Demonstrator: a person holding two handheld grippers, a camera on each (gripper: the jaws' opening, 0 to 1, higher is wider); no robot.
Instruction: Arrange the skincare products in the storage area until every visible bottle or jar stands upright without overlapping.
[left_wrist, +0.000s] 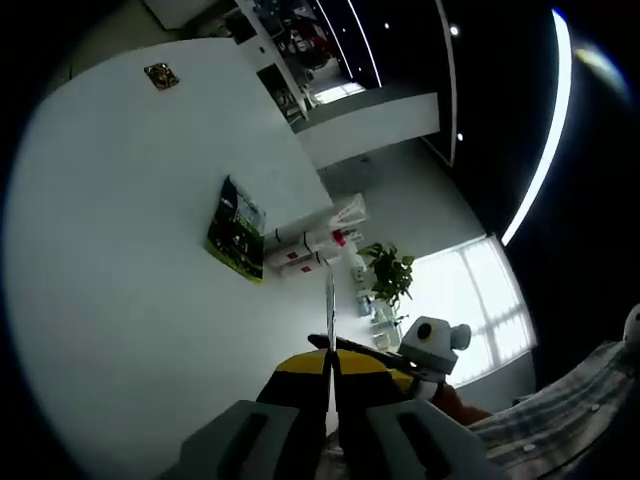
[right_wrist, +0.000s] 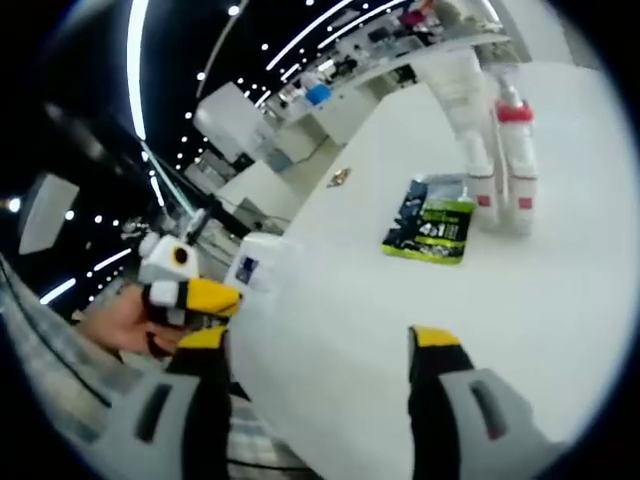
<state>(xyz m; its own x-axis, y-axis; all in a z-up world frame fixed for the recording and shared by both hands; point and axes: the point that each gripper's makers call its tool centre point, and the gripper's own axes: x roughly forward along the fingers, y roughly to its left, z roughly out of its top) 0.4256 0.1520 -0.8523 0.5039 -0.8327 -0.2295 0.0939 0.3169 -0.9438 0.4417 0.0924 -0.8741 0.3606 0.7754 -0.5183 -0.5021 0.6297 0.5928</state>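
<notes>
Tabletop, white, glossy (right_wrist: 420, 330): carrying green-and-black flat sachet pack (right_wrist: 432, 230), lying flat toward far edge. White plastic bottles with red caps and labels (right_wrist: 505, 160), grouped just beyond pack, touching or nearly so; upright or leaning, cannot tell. Left gripper (left_wrist: 331, 385): yellow-tipped jaws pressed together, empty, aimed toward products, well apart from them. Right gripper (right_wrist: 318, 345): jaws spread wide, empty, likely readied for a grasp.

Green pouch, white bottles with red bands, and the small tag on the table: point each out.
Green pouch (right_wrist: 432, 226): right gripper view, front face.
White bottles (right_wrist: 505, 165): right gripper view, bottle body.
Small tag (left_wrist: 161, 75): left gripper view, its middle.
</notes>
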